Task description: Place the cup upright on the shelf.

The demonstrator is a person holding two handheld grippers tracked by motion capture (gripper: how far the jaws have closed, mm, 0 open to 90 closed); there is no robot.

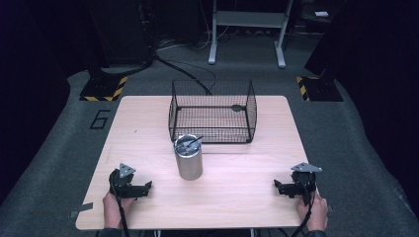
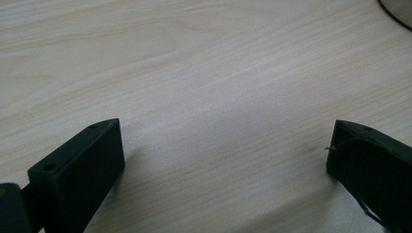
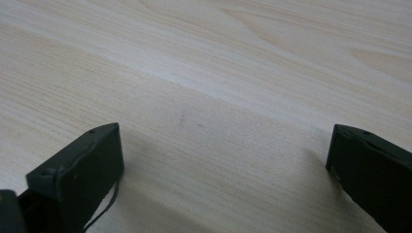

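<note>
Nothing looks begun: both claws, left and right, rest spread and empty at seven and five o'clock on the counter, the cup untouched mid-counter before the basket.

Steel canister — upright, lidded, mid-table

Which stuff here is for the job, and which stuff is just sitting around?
For the job:
metal cup with a dark tool inside
wire basket
left gripper and right gripper, both open

Just sitting around:
metal stand on the floor
floor cables
</note>
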